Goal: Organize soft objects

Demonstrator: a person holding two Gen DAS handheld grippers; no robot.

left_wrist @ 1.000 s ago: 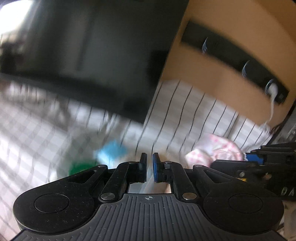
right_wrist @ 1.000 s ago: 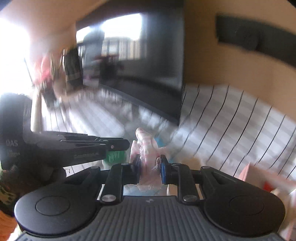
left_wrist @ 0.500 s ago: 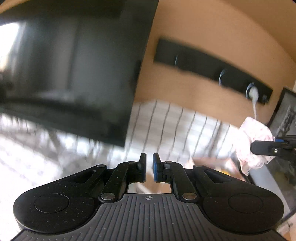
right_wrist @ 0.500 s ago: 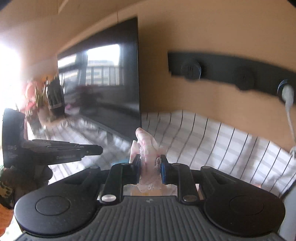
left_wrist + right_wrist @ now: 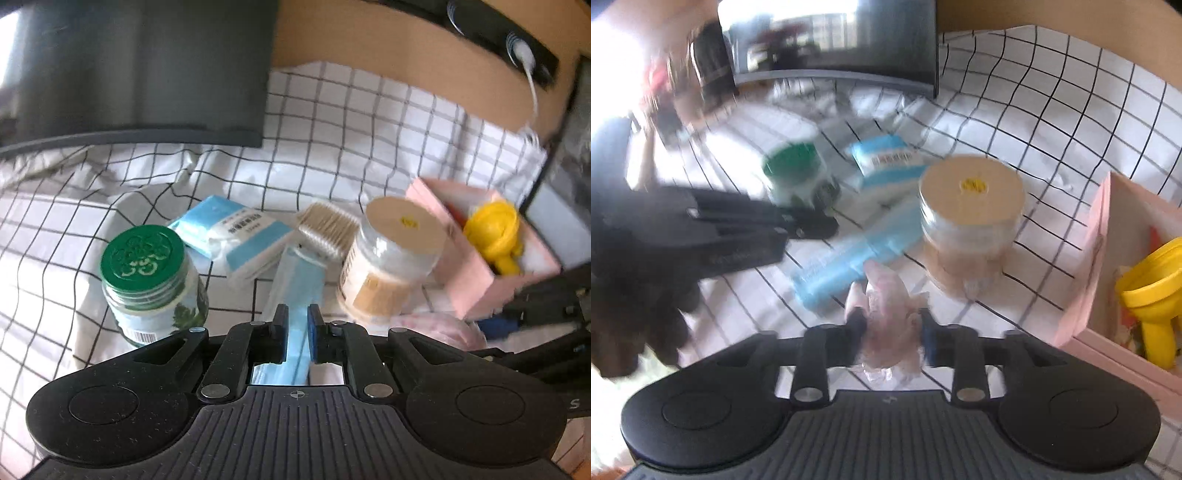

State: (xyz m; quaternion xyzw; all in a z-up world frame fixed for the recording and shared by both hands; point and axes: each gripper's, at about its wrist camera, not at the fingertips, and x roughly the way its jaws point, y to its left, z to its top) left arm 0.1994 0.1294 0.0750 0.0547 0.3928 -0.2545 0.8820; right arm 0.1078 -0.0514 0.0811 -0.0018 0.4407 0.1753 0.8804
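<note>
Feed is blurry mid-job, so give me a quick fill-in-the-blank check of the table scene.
1. The glass jar has a ____ lid.
2. The yellow toy sits inside the ____ box.
3. The crumpled pink plastic is between the fingers of the ____ claw.

Missing: green; pink; right

White cloth (image 5: pixel 369 122) with black grid — green-lidded jar (image 5: pixel 142 256), pale-blue mask (image 5: pixel 295 291), pink box (image 5: pixel 476 284).

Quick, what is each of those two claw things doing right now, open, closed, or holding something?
Left gripper: nearly shut, holding nothing; blue face mask lies beneath.
Right gripper: jaws opening, pink crumpled plastic between them.
</note>
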